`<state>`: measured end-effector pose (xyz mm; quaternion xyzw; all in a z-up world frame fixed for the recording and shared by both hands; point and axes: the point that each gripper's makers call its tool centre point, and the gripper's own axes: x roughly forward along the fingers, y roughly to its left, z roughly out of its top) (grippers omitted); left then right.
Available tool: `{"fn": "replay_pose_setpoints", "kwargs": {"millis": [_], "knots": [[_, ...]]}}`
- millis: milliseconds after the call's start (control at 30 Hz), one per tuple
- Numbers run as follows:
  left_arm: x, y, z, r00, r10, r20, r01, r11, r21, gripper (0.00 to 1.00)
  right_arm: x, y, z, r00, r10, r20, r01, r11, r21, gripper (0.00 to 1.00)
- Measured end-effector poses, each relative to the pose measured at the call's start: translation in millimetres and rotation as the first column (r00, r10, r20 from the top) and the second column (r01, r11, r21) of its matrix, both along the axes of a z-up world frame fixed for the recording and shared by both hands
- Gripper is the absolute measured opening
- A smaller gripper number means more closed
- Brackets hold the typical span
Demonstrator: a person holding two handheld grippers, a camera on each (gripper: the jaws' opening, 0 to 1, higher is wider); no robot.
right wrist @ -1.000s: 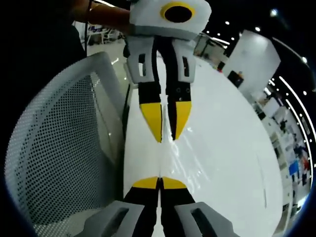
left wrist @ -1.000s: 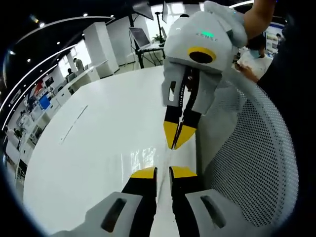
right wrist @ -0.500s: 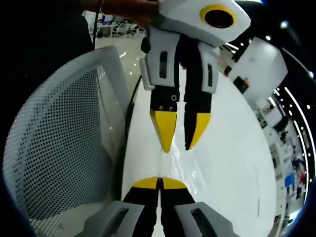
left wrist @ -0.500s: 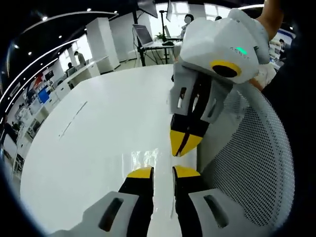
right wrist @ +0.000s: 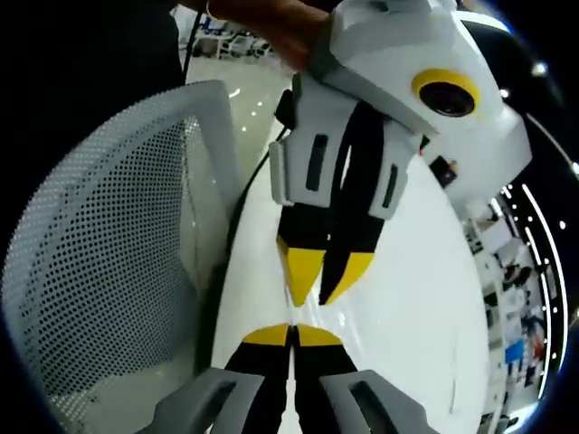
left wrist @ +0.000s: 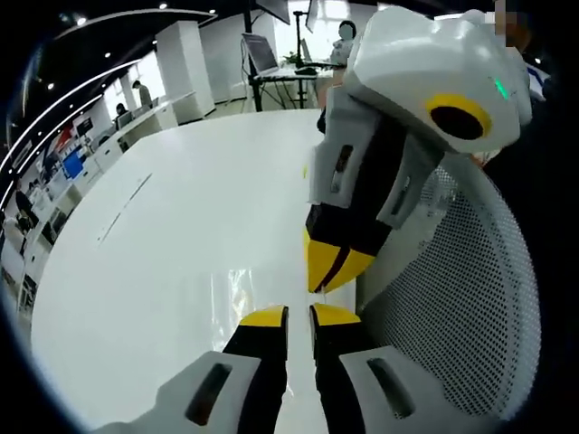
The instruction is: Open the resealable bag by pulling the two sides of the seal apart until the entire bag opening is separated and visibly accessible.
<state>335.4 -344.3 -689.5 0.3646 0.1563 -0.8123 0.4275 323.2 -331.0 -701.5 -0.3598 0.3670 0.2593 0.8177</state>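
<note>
Two grippers meet tip to tip over the white table [left wrist: 163, 253], next to a perforated white chair back [left wrist: 461, 298]. Left gripper [left wrist: 298, 315] has a narrow gap between its jaws; right gripper [right wrist: 291, 334] is pressed together. The resealable bag [left wrist: 251, 291] is probably that clear glint between them, hard to say.

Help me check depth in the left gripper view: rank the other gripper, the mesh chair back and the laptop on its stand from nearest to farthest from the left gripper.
1. Right gripper: just ahead, tips nearly meeting the left gripper.
2. Mesh chair back: to the right, beside the white table.
3. Laptop on its stand: beyond the table's far edge.
</note>
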Motion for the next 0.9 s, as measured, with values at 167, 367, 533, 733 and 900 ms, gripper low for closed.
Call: {"fn": "replay_pose_setpoints", "kwargs": {"millis": [167, 367, 533, 733, 900], "knots": [[3.7, 2.1, -3.3, 1.000, 0.002, 0.011, -0.002, 1.000, 0.022, 0.07, 2.8, 3.3, 5.6, 0.999, 0.033, 0.017, -0.032, 0.999, -0.034, 0.00], [6.4, 7.5, -10.5, 0.999, -0.015, 0.046, 0.013, 0.999, 0.052, 0.07, 5.3, 8.1, 5.9, 0.997, 0.075, 0.017, -0.073, 0.995, -0.074, 0.00], [8.6, 11.9, -17.2, 0.998, -0.009, 0.069, 0.004, 0.997, 0.081, 0.00, 6.2, 8.8, 7.3, 0.997, 0.075, 0.024, -0.073, 0.995, -0.069, 0.00], [12.0, 10.0, -16.1, 0.997, 0.046, 0.064, -0.050, 0.997, 0.065, 0.00, 4.8, 5.9, 8.6, 0.998, 0.062, 0.026, -0.060, 0.996, -0.065, 0.00], [22.9, 0.8, -5.5, 0.988, 0.078, 0.130, -0.078, 0.997, -0.003, 0.00, 3.1, 4.8, 8.5, 0.998, 0.052, 0.025, -0.050, 0.997, -0.060, 0.00]]}}
